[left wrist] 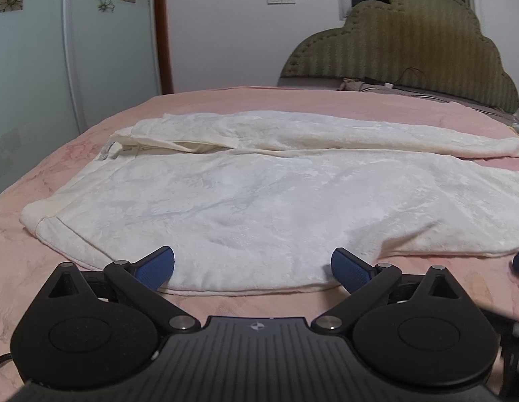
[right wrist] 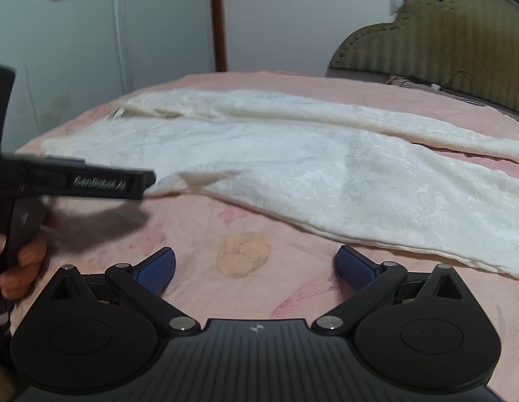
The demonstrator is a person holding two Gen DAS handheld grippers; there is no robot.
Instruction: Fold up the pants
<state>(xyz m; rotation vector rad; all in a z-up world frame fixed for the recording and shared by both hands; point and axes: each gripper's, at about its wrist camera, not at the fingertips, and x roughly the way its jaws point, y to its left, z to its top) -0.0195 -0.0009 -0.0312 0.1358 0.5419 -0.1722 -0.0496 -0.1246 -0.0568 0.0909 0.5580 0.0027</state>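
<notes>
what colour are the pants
Cream white pants, with a faint embossed floral texture; clearest in the left wrist view.

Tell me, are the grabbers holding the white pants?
No. The left gripper is open at the near edge of the white pants; the right gripper is open above the pink blanket.

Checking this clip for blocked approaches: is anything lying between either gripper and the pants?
Nothing visible does. The left gripper is open right at the near edge of the pants. The right gripper is open over bare pink blanket, with only blanket between it and the pants.
</notes>
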